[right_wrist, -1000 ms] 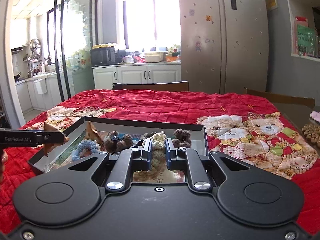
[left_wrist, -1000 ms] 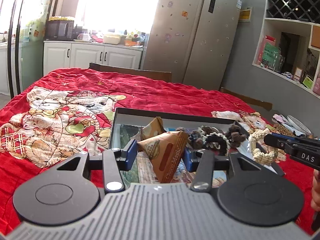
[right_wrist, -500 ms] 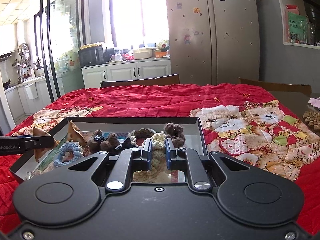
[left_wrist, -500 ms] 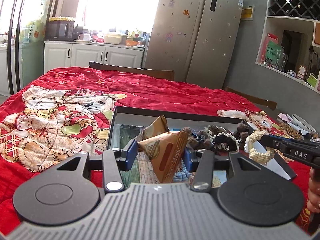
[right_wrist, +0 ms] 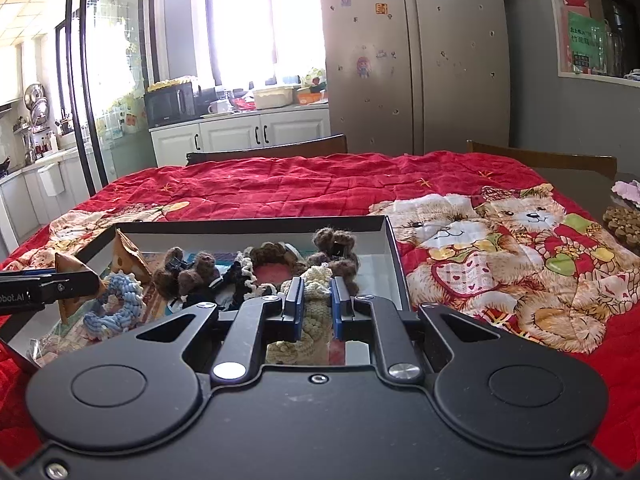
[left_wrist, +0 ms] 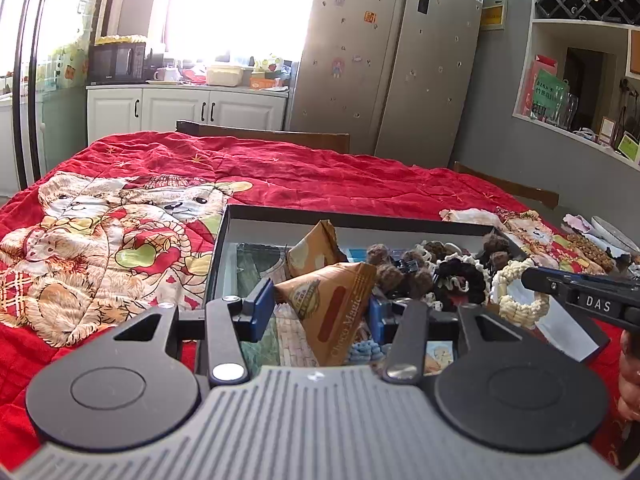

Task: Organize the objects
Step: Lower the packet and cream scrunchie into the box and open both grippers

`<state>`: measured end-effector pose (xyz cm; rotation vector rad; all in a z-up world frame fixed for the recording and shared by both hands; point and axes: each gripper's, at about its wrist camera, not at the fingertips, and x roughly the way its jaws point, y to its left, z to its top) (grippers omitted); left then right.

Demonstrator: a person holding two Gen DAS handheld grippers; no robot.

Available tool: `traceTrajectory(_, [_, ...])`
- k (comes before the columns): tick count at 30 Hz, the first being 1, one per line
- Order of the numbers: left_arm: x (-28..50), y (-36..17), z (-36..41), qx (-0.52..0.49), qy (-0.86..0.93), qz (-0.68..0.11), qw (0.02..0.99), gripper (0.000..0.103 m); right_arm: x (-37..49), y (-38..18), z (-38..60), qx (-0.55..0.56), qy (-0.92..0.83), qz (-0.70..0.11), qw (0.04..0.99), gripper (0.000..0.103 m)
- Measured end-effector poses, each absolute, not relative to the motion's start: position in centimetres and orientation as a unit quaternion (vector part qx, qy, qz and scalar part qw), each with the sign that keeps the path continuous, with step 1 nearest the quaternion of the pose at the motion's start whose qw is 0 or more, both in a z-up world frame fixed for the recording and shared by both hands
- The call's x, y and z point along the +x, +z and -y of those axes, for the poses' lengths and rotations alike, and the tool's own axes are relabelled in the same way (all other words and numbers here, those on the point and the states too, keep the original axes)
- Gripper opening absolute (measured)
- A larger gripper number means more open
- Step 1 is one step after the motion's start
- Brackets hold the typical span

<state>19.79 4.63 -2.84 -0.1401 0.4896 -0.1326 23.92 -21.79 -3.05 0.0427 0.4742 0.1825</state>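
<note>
My left gripper is shut on a brown triangular snack packet, holding it over the near left part of a shallow black box. A second brown packet lies deeper in the box. My right gripper is shut on a cream knitted scrunchie above the box's right half. Brown, black and blue knitted hair ties lie piled inside. From the left wrist view the right gripper shows at the right edge with the cream scrunchie hanging from it.
A red quilted cloth with teddy bears covers the table. Wooden chair backs stand at the far edge. A dish of brown biscuits sits at the far right. A fridge, cabinets and shelves lie behind.
Both grippers have sunk a little toward the box and come closer over it, each keeping its hold. The box now looks larger and nearer in both views.
</note>
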Motion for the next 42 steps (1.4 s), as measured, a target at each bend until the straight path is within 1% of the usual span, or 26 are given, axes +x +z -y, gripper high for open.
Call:
traceTrajectory(29, [20.3,-3.5,-3.7,-0.028,-0.057,-0.239,0.969,0.053,25.1,-4.0,21.8,0.024,0.086,-0.257,0.962,0.014])
traceTrajectory(40, [20.3,-3.6,-3.7,-0.029,-0.057,-0.239,0.969,0.054,25.4,-4.3,21.9,0.02,0.081,-0.261,0.962,0.016])
traceTrajectory(42, [20.3,-3.6,-3.7,-0.029,-0.056,-0.239,0.969,0.058,25.4,-4.3,21.9,0.02,0.08,-0.261,0.962,0.017])
